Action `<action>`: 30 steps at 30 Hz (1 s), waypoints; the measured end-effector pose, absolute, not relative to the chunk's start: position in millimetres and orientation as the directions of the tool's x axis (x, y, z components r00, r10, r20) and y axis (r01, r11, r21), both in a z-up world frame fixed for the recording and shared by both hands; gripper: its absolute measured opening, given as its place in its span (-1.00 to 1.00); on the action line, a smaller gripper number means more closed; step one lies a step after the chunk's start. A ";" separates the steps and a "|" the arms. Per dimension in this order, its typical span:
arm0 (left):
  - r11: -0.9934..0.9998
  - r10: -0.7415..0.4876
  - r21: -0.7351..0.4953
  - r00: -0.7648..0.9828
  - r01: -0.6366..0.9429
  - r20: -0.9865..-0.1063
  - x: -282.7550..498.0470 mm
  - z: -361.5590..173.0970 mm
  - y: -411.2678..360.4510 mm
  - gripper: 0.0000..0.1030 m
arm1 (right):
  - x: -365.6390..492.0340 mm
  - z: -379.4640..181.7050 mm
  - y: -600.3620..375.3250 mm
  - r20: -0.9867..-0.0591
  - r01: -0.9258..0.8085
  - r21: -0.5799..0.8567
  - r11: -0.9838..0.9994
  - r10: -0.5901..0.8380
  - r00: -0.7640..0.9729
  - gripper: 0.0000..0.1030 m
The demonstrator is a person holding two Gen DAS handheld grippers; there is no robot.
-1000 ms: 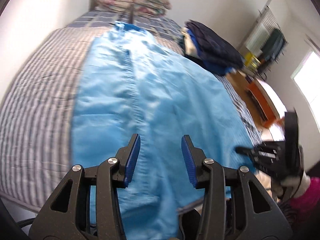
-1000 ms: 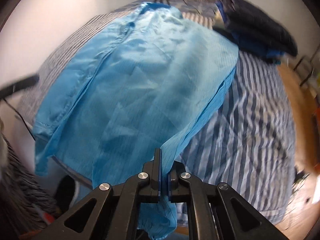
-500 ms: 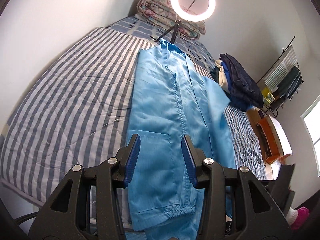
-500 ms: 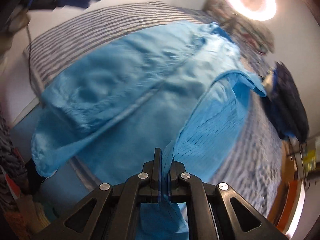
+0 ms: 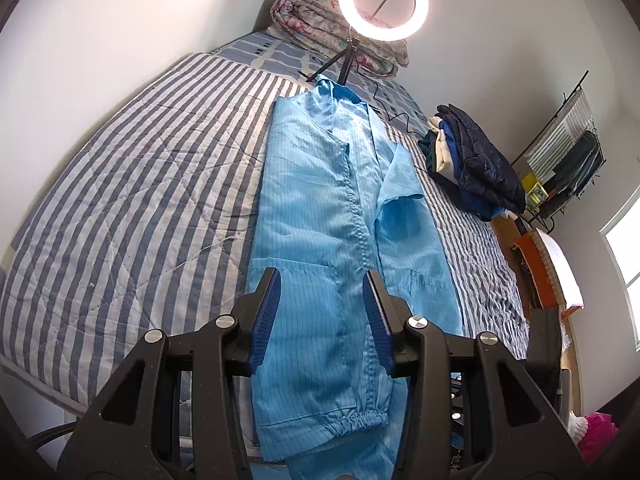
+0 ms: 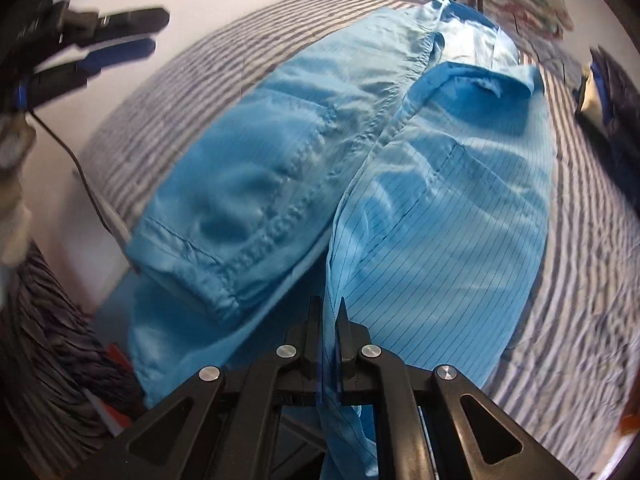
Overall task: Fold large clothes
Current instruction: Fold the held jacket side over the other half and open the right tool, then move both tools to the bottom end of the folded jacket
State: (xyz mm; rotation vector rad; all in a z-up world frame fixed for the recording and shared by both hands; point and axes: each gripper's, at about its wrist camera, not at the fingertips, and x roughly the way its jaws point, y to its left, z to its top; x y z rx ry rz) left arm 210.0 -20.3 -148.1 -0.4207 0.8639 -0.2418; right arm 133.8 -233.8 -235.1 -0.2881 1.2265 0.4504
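A large light-blue pinstriped garment (image 5: 320, 216) lies lengthwise on the striped bed (image 5: 132, 200), collar at the far end, both sides folded in toward the middle seam. Its elastic cuff hangs near the bed's front edge. My left gripper (image 5: 325, 300) is open and empty, held above the garment's lower part. My right gripper (image 6: 330, 312) is shut on the garment's edge (image 6: 440, 208) near the bed's front edge; the right panel lies folded over the middle. The left gripper also shows in the right wrist view (image 6: 100, 44) at upper left.
A pile of dark and white clothes (image 5: 476, 160) sits on the bed's right side. A ring light (image 5: 383, 0) on a tripod stands at the head beside a rolled quilt (image 5: 320, 20). An orange box (image 5: 540, 268) and a rack (image 5: 568, 148) stand right of the bed.
My right gripper has carried the garment's right side over toward the middle and lowered it. My left gripper has lifted and drawn back, staying open.
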 end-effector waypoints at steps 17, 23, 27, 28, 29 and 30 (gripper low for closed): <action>0.921 -0.348 -0.382 0.612 0.081 -0.710 253.4 -142.0 -46.8 -0.18 | 142.8 -189.4 -280.6 -0.885 -0.456 0.222 0.862 0.375 0.278 -0.32; 0.923 -0.349 -0.372 0.620 0.099 -0.703 275.4 -138.3 -51.7 -0.18 | 188.1 -161.0 -323.3 -0.843 -0.365 0.221 0.904 0.365 0.394 -0.44; 0.914 -0.362 -0.396 0.609 0.084 -0.706 285.4 -142.6 -49.9 -0.18 | 240.9 -162.2 -352.2 -0.829 -0.280 0.238 0.930 0.345 0.440 -0.55; 0.912 -0.366 -0.402 0.606 0.083 -0.706 287.3 -143.1 -49.8 -0.18 | 248.8 -164.4 -358.3 -0.827 -0.269 0.245 0.932 0.346 0.443 -0.60; 0.910 -0.369 -0.405 0.605 0.084 -0.706 288.5 -143.4 -49.8 -0.18 | 261.7 -167.6 -362.7 -0.825 -0.250 0.258 0.933 0.347 0.446 -0.64; 0.909 -0.372 -0.408 0.604 0.085 -0.705 289.7 -143.6 -50.2 -0.18 | 276.7 -172.6 -369.6 -0.823 -0.227 0.271 0.935 0.348 0.448 -0.64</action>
